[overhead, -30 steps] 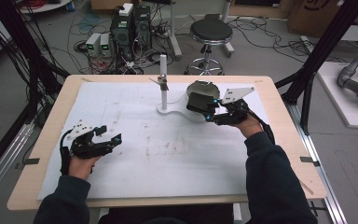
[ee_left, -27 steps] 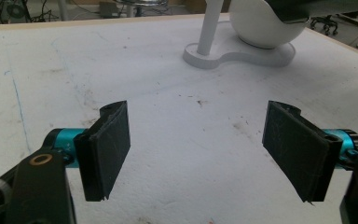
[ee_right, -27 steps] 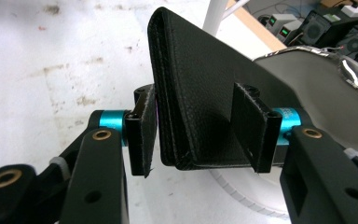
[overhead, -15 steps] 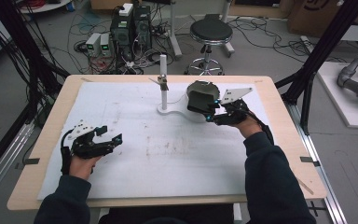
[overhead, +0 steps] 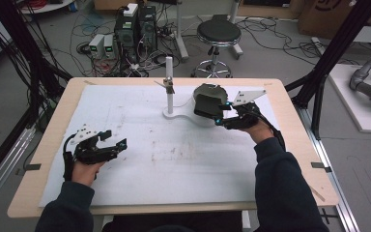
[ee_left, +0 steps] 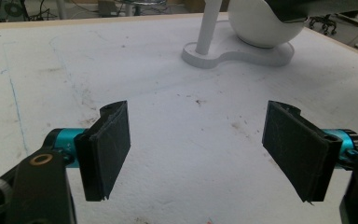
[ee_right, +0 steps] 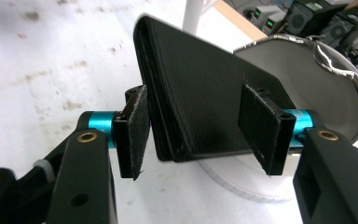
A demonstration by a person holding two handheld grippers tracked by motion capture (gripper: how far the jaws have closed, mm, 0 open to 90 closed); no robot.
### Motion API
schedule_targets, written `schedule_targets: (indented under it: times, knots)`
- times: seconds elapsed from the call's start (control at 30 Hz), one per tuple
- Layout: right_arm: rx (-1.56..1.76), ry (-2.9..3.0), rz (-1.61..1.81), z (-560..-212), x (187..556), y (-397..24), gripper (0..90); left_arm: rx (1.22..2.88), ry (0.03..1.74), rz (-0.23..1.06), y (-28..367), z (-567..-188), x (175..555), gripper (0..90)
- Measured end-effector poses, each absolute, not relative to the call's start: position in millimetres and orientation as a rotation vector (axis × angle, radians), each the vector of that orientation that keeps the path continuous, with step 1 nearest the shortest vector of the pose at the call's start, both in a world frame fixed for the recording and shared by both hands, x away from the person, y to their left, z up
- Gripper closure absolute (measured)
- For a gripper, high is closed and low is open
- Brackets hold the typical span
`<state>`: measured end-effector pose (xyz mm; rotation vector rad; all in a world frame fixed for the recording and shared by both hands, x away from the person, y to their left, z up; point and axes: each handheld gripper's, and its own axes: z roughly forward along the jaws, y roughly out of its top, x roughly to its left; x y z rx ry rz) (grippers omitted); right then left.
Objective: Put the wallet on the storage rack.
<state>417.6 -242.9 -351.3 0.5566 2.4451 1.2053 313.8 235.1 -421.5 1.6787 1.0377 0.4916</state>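
The right gripper point(overhead: 220, 117) sits at about one o'clock on the white mat point(overhead: 174, 159), right at the shiny round metal bowl point(overhead: 207, 92) that rests on a white figure-eight base point(overhead: 179, 116). Between its jaws is a folded black leather wallet point(ee_right: 200, 102), its near end lying inside the gap and its far end tipped over the bowl's rim toward twelve o'clock. In the right gripper view the jaws stand apart: they have just been opening, and the left pad point(ee_right: 135, 135) shows a thin slit of daylight beside the wallet, while the right pad point(ee_right: 261, 128) lies in front of the wallet's flat face, so whether it still touches I cannot tell. In the high view the wallet point(overhead: 208, 104) appears as a dark slab leaning against the bowl's near side.

A white upright post point(overhead: 169, 82) rises from the same base at about eleven o'clock from the bowl, with a small clip partway up.

The left gripper point(overhead: 107, 145) rests low at about eight o'clock on the mat, well apart from the bowl. Its jaws are spread wide with only bare, scuffed mat between them in the left gripper view point(ee_left: 196, 144), and the white base point(ee_left: 242, 53) lies ahead at twelve o'clock.
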Motion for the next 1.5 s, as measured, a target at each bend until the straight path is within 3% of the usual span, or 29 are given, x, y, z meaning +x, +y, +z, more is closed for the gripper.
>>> schedule_targets:
  times: [0.33, 0.7, 1.0, 1.13, 1.5]
  knots:
    - [0.613, 2.445, 1.180, -350.5, 416.2, -248.4, 45.5, 1.681, 1.037, 0.485, 234.6, -421.8, 313.7, 23.4]
    - [0.703, 2.275, 1.292, -335.3, 373.8, -276.0, 33.1, 1.668, 0.957, 0.540, 240.1, -415.0, 314.7, 18.5]
    - [0.818, 2.170, 1.244, -363.1, 329.2, -301.9, 26.2, 1.688, 0.930, 0.572, 236.9, -415.4, 317.5, 18.1]
    - [0.882, 2.139, 1.267, -374.2, 322.9, -311.0, 25.1, 1.659, 0.949, 0.492, 233.5, -414.9, 320.7, 18.1]
    - [0.931, 2.102, 1.206, -390.0, 317.8, -319.0, 21.9, 1.612, 0.913, 0.564, 226.7, -411.0, 317.9, 18.2]
